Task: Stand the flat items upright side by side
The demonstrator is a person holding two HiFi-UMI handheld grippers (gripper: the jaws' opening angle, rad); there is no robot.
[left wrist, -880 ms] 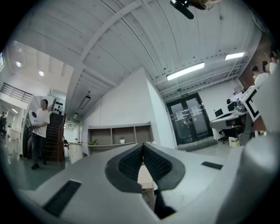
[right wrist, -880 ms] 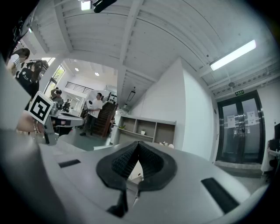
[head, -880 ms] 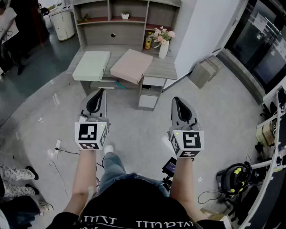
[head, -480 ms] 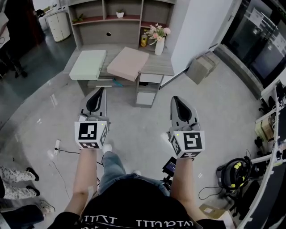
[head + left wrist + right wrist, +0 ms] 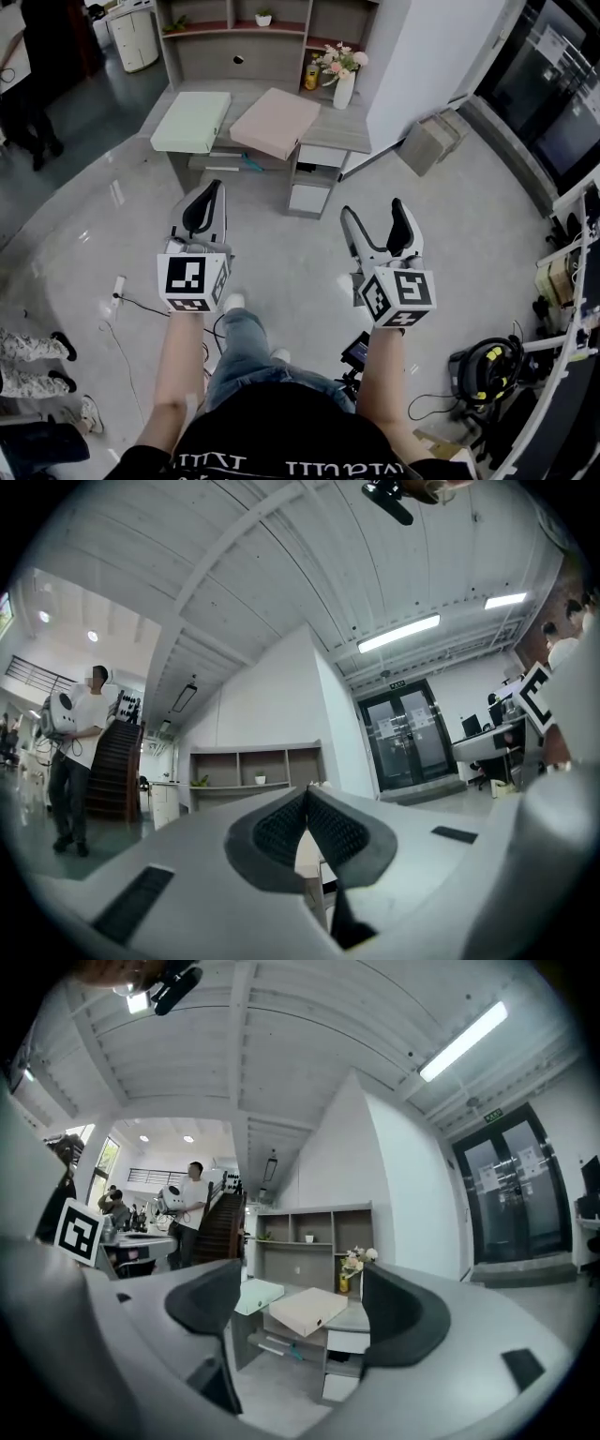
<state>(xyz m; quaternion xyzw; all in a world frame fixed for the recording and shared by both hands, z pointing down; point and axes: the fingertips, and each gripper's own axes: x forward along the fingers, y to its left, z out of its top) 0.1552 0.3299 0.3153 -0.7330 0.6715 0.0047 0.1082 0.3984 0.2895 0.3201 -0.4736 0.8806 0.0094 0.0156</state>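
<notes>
Left gripper (image 5: 212,190): fingers pressed together, nothing held. Right gripper (image 5: 372,208): fingers spread wide, nothing between. Both over floor, well short of desk (image 5: 342,131). On desk: green flat box (image 5: 192,121) and pink flat box (image 5: 276,122), lying flat, side by side, pink one jutting over front edge. Vase of flowers (image 5: 343,82) just behind pink box.

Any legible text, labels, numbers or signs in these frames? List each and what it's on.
Nothing reads outright.
On the black shirt: white print, cut off by the frame edge, unreadable.
Above the glass doors: green sign, too small to read.
On those doors: sheets, too small to read.
On the cubes of the left gripper and right gripper: square markers, coded patterns, no letters.
</notes>
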